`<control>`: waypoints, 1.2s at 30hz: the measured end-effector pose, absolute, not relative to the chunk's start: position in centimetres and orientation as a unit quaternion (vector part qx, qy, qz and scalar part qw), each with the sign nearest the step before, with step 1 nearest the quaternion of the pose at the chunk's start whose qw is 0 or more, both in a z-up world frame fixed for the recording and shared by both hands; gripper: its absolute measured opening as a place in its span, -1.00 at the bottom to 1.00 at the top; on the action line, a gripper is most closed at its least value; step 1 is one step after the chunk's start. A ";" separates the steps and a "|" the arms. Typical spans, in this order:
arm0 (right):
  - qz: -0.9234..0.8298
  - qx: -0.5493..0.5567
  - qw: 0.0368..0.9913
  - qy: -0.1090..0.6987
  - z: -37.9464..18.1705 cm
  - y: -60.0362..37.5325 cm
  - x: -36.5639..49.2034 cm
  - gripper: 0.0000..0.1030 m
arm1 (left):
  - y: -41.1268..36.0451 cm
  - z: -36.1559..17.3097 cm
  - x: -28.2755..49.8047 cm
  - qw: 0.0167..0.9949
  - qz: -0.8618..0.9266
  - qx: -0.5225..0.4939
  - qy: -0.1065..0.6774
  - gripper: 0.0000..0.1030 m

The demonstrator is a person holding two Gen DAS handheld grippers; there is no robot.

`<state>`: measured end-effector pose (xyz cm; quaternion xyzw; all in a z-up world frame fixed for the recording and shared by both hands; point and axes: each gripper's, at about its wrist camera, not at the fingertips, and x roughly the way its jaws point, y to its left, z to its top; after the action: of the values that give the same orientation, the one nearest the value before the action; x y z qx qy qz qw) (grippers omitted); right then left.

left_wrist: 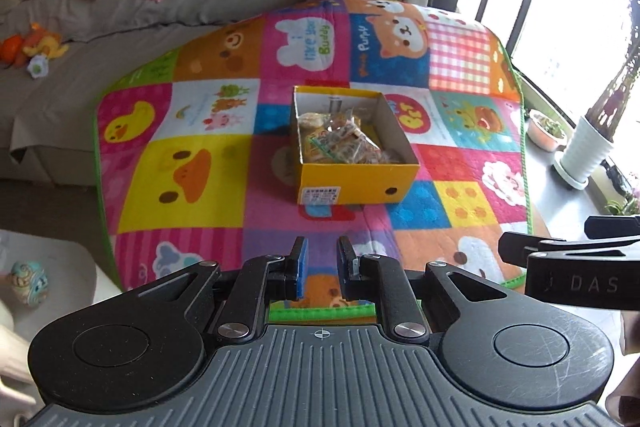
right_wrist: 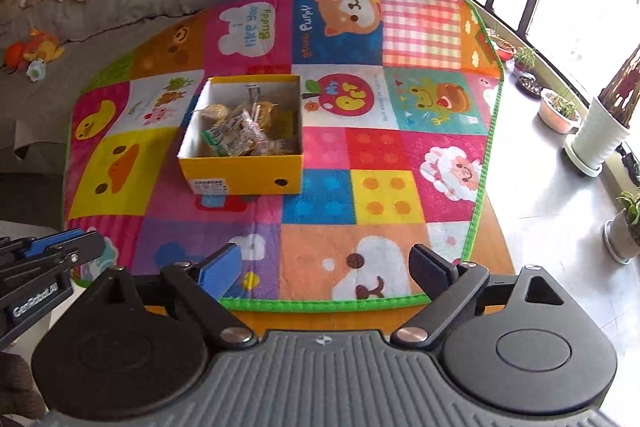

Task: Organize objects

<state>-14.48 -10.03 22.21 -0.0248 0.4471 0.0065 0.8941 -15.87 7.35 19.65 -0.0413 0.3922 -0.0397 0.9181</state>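
Now | yellow box (right_wrist: 240, 171): long axis runs away from camera | left hand-held gripper (left_wrist: 322, 267): closed, empty | right hand-held gripper (right_wrist: 328, 271): spread wide, empty

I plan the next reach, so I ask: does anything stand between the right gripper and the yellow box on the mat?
Nothing visible does. The right gripper is open and empty, and only bare patchwork mat lies between it and the yellow box. The left gripper is off to the side.

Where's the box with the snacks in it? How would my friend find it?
Look for the big patchwork play mat with cartoon animals, spread out beside the grey sofa. Near its middle sits an open yellow cardboard box with wrapped snacks piled inside. It's the only thing standing on the mat, with a white label on its front.
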 end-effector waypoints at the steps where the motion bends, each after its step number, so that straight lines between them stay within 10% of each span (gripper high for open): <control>1: 0.009 -0.035 0.900 0.434 22.4 -9.7 -15.2 0.89 | 7.0 20.0 -16.2 0.920 -0.040 -0.031 0.388 -0.68; 36: 0.035 0.013 0.915 0.401 27.2 -18.0 -20.5 1.00 | -1.6 26.3 -22.4 0.912 0.016 -0.026 0.409 -0.68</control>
<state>-20.49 -18.00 27.22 0.0131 0.4013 0.0347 0.9152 -22.37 -1.59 26.33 -0.0263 0.4087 0.0162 0.9122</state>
